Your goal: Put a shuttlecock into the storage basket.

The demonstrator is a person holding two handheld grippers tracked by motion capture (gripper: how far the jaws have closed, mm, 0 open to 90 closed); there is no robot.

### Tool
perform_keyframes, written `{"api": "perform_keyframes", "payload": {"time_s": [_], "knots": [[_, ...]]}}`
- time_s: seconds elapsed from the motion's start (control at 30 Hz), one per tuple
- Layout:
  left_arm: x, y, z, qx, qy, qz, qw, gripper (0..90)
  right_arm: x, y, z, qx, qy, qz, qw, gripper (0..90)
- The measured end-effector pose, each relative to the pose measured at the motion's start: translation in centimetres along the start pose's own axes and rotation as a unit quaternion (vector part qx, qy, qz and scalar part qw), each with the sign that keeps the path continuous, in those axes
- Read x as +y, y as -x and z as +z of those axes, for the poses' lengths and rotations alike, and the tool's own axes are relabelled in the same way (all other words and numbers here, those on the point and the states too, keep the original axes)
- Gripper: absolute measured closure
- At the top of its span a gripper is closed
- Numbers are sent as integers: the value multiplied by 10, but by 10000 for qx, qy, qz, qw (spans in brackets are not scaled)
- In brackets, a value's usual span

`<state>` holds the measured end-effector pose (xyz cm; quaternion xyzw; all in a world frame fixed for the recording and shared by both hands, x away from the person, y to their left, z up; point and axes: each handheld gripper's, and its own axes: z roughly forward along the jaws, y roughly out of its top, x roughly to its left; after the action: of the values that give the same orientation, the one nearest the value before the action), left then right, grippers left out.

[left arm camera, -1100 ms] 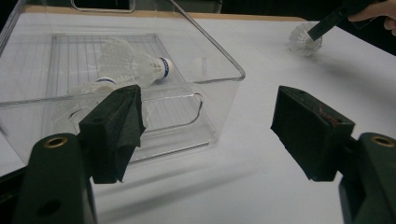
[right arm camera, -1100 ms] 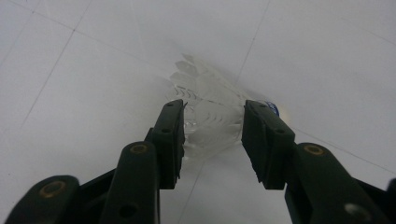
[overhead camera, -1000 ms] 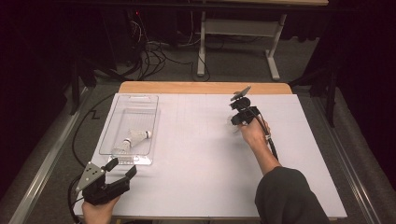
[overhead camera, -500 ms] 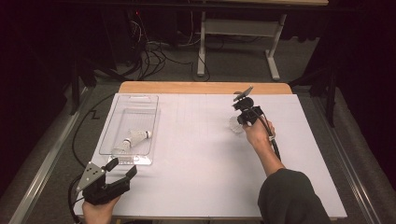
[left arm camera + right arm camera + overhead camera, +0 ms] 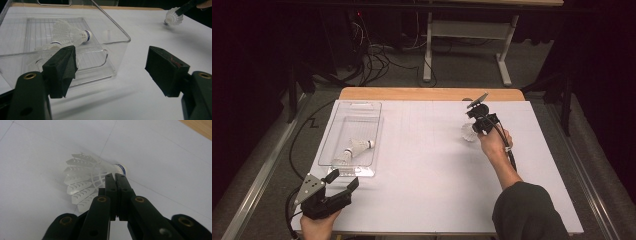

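On the far right part of the white paper-covered table (image 5: 437,185), the black two-jaw right gripper (image 5: 475,127) meets a white feathered shuttlecock with a blue-banded cork tip (image 5: 468,132). Its jaws have just been closing, and the right gripper view shows the two pads drawn together with almost no gap, pinching the feather skirt of the shuttlecock (image 5: 90,180) near its neck; the cork points away from the camera and the shuttlecock lies on the paper. The person's right hand (image 5: 495,144) holds this gripper from the near side, a dark sleeve (image 5: 527,212) entering at the near right edge.

At the near left corner, the black two-jaw left gripper (image 5: 343,181) rests with jaws wide apart and nothing between them, held by the left hand (image 5: 317,226). Just beyond it lies a clear rectangular plastic tray with a handle cut-out (image 5: 357,105), on the left part of the table. Inside the tray lie two more white feathered shuttlecocks (image 5: 71,33), close together near its near end. The left gripper view places the tray's near corner just beyond the left pad, and the grasped shuttlecock far off at upper right, well apart from the tray
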<state>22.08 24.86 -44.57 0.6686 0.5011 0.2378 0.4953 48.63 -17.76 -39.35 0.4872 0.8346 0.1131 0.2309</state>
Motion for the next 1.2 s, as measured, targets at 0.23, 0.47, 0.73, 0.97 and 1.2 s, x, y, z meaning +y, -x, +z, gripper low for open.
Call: {"api": "perform_keyframes", "payload": {"time_s": [0.23, 0.47, 0.73, 0.97, 1.2], "knots": [[0, 0, 0, 3, -17, 3, 10000, 256, -5, 4, -6, 96, 187, -38, 9998, 900], [0, -1, 1, -8, -28, -1, 10000, 257, -8, 3, -14, 296, 398, -97, 9987, 900], [0, -1, 1, -19, -27, -1, 10000, 258, -13, 2, -30, 584, 624, -149, 9962, 900], [0, -1, 2, -19, -33, -15, 10000, 258, -20, 0, -40, 786, 770, -259, 9936, 900], [0, -1, 2, -17, -45, -39, 10000, 258, -29, 0, -47, 966, 903, -294, 9908, 900]]}}
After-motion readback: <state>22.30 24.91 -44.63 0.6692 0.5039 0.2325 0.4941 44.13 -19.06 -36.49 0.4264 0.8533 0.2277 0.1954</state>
